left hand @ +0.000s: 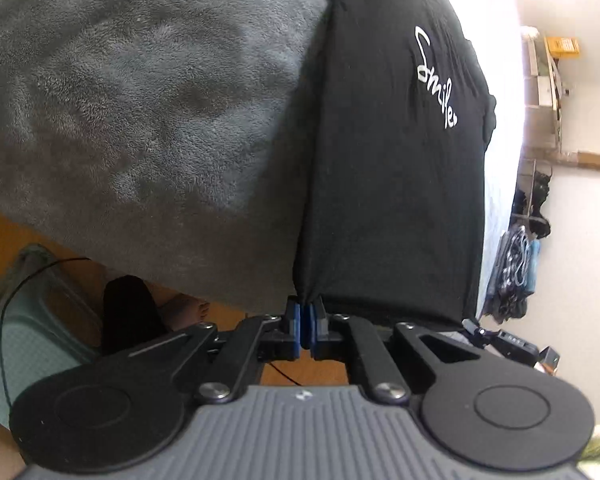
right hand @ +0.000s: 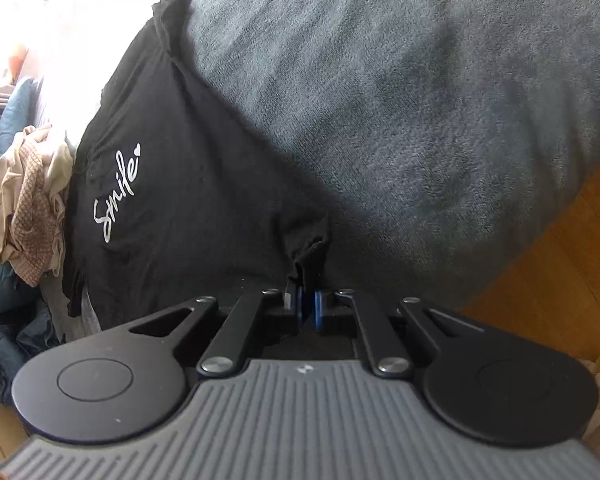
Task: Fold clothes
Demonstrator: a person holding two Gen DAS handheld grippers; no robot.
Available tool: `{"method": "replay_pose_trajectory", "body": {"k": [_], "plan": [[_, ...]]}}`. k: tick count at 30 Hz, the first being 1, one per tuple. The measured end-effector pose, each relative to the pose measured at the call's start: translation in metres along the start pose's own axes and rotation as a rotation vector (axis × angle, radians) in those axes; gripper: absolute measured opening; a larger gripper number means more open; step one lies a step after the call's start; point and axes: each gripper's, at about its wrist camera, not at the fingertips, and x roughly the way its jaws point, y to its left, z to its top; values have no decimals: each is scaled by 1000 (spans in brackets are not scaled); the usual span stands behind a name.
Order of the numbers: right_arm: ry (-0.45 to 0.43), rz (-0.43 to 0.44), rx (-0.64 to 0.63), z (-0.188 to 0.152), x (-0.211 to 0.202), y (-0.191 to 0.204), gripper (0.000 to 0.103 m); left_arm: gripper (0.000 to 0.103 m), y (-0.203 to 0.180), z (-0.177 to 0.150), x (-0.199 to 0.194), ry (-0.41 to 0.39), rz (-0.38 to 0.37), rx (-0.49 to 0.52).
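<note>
I'm working over a bed w/ a grey fleece blanket, plush and mottled, w/ wood floor beyond its edge. Bright white wall on one side, washed out by glare. In the left view, shelves w/ clutter against that wall, dark clothes heaped below.

Right view: a beige pile of crumpled clothes, one piece checked, just beside the shirt, w/ blue fabric under it. Left view: a bare foot on the floor near a teal mat, thin black cable looping over it.

The black tee, soft knit w/ white "Smile" script, lies on the blanket. My left gripper is clamped on a bunched corner of it, blue pads pressed together. My right gripper pinches another gathered bit of the tee's edge.
</note>
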Motion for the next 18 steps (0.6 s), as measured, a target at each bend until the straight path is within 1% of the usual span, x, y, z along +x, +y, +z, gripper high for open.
{"method": "replay_pose_trajectory", "body": {"k": [3,7,11,14,16,18], "plan": [[6,-37,-32,-4,3,-3,4,4,-6,2,4,13,74,98],[16,-65,-66,-8,17,-3,4,4,-8,9,19,36,160,200],[10,-99,-130,-12,28,-2,4,4,-3,13,33,60,202,246],[10,-126,-149,-12,41,-9,4,4,-3,14,45,73,235,293],[-1,-146,-191,-13,48,-9,4,5,-5,13,54,68,266,349],[-16,-167,-254,-18,51,-8,8,8,-2,9,61,91,297,391]]}}
